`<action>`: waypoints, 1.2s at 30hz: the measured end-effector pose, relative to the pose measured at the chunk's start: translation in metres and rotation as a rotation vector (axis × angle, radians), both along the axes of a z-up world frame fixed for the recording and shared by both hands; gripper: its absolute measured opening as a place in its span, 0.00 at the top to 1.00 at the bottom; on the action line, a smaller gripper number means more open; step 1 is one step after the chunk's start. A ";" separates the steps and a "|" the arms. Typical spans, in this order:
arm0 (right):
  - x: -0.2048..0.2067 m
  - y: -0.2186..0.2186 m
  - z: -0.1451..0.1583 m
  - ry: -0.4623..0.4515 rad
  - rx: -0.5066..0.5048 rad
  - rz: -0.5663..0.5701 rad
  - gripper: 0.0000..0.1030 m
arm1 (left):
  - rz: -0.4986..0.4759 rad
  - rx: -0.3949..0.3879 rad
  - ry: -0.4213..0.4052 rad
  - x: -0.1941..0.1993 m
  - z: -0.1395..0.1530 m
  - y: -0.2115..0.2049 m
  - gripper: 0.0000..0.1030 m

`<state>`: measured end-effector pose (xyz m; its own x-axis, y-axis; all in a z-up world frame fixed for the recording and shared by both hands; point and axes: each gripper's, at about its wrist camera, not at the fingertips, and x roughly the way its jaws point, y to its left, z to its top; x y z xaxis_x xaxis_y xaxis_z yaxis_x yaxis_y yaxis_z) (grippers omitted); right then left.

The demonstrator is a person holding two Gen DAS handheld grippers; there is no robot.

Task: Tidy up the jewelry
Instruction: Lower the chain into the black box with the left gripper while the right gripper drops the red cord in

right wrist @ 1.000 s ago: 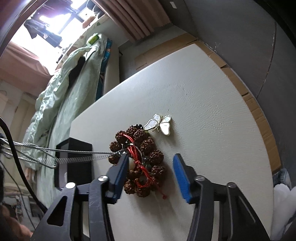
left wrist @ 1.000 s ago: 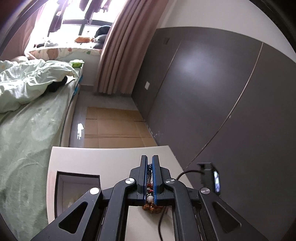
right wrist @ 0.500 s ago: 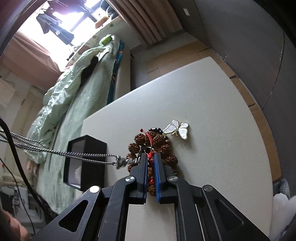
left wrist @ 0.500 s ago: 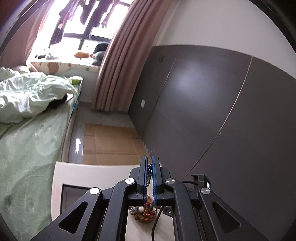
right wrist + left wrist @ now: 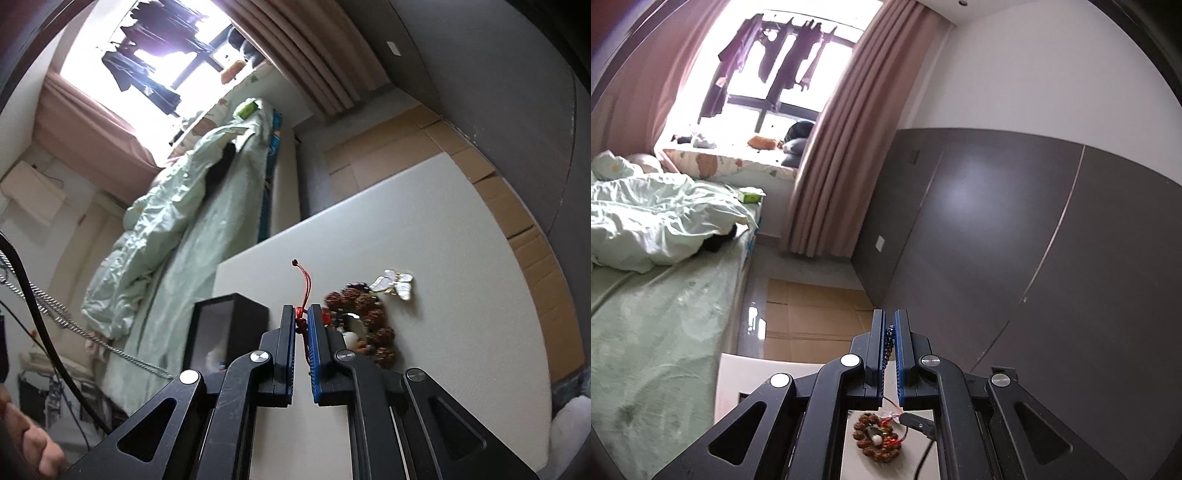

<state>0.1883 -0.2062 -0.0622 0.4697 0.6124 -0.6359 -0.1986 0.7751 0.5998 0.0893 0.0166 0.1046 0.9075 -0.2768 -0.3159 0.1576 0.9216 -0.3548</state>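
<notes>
Left tool (image 5: 891,334) clenched on bead chain (image 5: 888,341); right tool (image 5: 302,325) grasping red cord (image 5: 305,291) of bracelet (image 5: 364,325) above desk (image 5: 461,266).

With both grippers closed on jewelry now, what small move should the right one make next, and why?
Probably lift the right gripper a little higher. Its jaws pinch the red cord, yet the brown bead bracelet appears to lie on the white table beside the butterfly brooch. The left gripper holds a silver chain, so the cord may be tangled with it.
</notes>
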 end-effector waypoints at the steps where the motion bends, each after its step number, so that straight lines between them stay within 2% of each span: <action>1: -0.002 0.003 0.003 -0.010 0.014 0.005 0.92 | 0.007 0.003 -0.004 -0.001 0.001 0.002 0.96; 12: -0.006 0.037 0.006 -0.037 0.097 0.061 0.92 | 0.093 -0.011 0.018 0.008 -0.009 0.033 0.96; 23: -0.004 0.065 -0.001 -0.026 0.097 0.092 0.92 | 0.134 0.005 0.094 0.026 -0.034 0.055 0.96; 30: -0.002 0.074 -0.004 -0.030 0.099 0.096 0.92 | 0.137 -0.003 0.081 0.021 -0.028 0.064 0.96; 33: -0.003 0.074 -0.004 -0.037 0.115 0.097 0.92 | 0.147 -0.003 0.114 0.028 -0.040 0.067 0.96; 36: -0.004 0.077 -0.004 -0.048 0.131 0.100 0.92 | 0.187 0.032 0.140 0.037 -0.054 0.068 0.96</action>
<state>0.1840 -0.1293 -0.0665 0.4304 0.7335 -0.5261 -0.3016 0.6662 0.6821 0.1264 0.0848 0.0503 0.8887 -0.0958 -0.4484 -0.0658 0.9412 -0.3315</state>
